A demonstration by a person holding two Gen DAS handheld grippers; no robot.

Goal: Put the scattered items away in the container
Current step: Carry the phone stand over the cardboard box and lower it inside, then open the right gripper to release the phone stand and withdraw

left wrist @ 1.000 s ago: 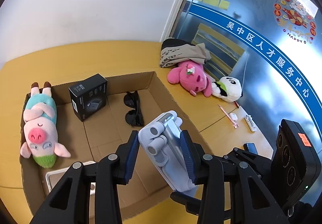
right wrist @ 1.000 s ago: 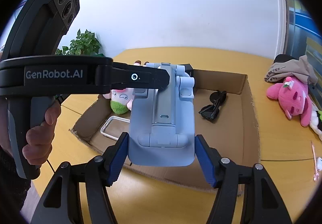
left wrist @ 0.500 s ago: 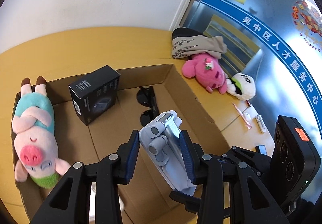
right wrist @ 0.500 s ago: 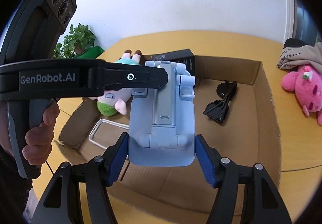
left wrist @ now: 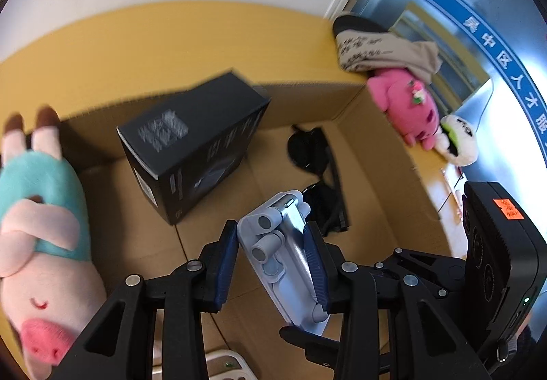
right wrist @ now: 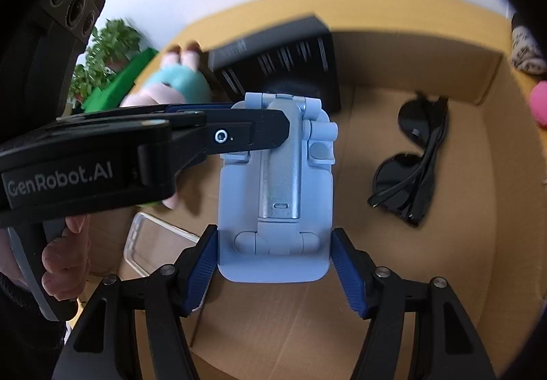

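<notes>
A light blue folding phone stand (left wrist: 283, 243) (right wrist: 277, 195) is held over the floor of the open cardboard box (left wrist: 386, 154) (right wrist: 492, 154). My left gripper (left wrist: 270, 253) is shut on its far hinged end; in the right wrist view its finger (right wrist: 222, 135) crosses that end. My right gripper (right wrist: 275, 263) is shut on its near wide base. Inside the box lie a black carton (left wrist: 195, 144) (right wrist: 283, 58), black sunglasses (left wrist: 321, 181) (right wrist: 410, 164), a pig plush (left wrist: 37, 229) (right wrist: 171, 86) and a clear phone case (right wrist: 154, 243).
On the yellow table (left wrist: 154, 48) right of the box lie a pink plush (left wrist: 407, 106), a panda plush (left wrist: 458, 140) and a folded cloth (left wrist: 379, 52). A wall and a glass door stand behind. A green plant (right wrist: 109, 48) stands at the left.
Both grippers have moved forward and down into the box with the stand between them. The carton, sunglasses and pig plush now look closer.
</notes>
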